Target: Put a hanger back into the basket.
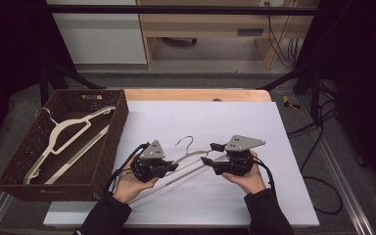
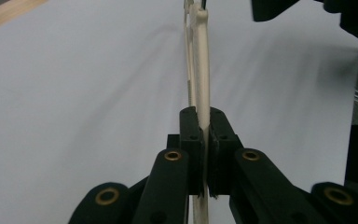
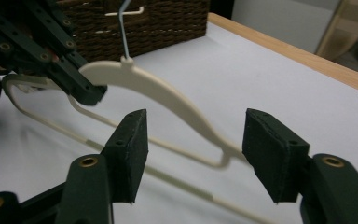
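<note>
A cream plastic hanger with a metal hook lies low over the white sheet between both hands. My left gripper is shut on one arm of it. In the left gripper view the pads press the thin hanger from both sides. My right gripper stands open at the hanger's other arm. In the right gripper view its jaws are wide apart, with the hanger running between them untouched. The left gripper grips the hanger near its hook.
A dark wicker basket stands at the left edge of the white sheet, with two more cream hangers inside. A wooden table strip shows behind the sheet. Cables run down the table's right side.
</note>
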The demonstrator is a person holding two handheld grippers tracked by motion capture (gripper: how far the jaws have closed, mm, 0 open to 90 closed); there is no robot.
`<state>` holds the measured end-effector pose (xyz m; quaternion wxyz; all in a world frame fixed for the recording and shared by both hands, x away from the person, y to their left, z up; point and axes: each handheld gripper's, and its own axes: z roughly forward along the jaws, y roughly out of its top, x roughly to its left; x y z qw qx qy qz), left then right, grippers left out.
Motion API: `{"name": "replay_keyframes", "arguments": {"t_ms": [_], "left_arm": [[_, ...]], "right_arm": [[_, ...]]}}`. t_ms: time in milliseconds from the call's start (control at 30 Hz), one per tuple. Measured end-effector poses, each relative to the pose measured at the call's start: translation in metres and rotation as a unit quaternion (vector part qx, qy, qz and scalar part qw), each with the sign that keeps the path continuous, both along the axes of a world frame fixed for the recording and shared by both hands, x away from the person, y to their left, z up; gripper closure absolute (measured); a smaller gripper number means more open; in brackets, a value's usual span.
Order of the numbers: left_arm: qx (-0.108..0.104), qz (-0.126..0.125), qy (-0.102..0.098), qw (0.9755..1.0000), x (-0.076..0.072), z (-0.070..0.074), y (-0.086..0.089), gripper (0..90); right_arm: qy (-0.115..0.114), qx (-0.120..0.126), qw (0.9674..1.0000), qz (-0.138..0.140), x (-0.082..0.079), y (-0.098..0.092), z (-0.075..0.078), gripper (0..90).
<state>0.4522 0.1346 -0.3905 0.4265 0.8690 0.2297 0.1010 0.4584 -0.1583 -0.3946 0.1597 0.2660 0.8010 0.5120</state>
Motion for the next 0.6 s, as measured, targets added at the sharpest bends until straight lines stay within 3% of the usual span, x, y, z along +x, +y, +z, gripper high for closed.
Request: {"name": "replay_keyframes", "arguments": {"t_ms": [333, 500, 600], "left_arm": [[-0.022, 0.036, -0.018, 0.9989, -0.006, 0.017, 0.013, 86.7], [-0.039, 0.045, -0.034, 0.9976, -0.011, 0.036, 0.02, 86.6], [-0.037, 0.05, -0.047, 0.997, -0.013, 0.049, 0.023, 86.7]], "right_arm": [[0.006, 0.012, 0.9958, -0.091, -0.012, -0.043, -0.015, 19.0], [0.009, 0.019, 0.9914, -0.129, -0.018, -0.06, -0.021, 12.9], [0.012, 0.021, 0.9902, -0.138, -0.021, -0.067, -0.022, 10.5]]}}
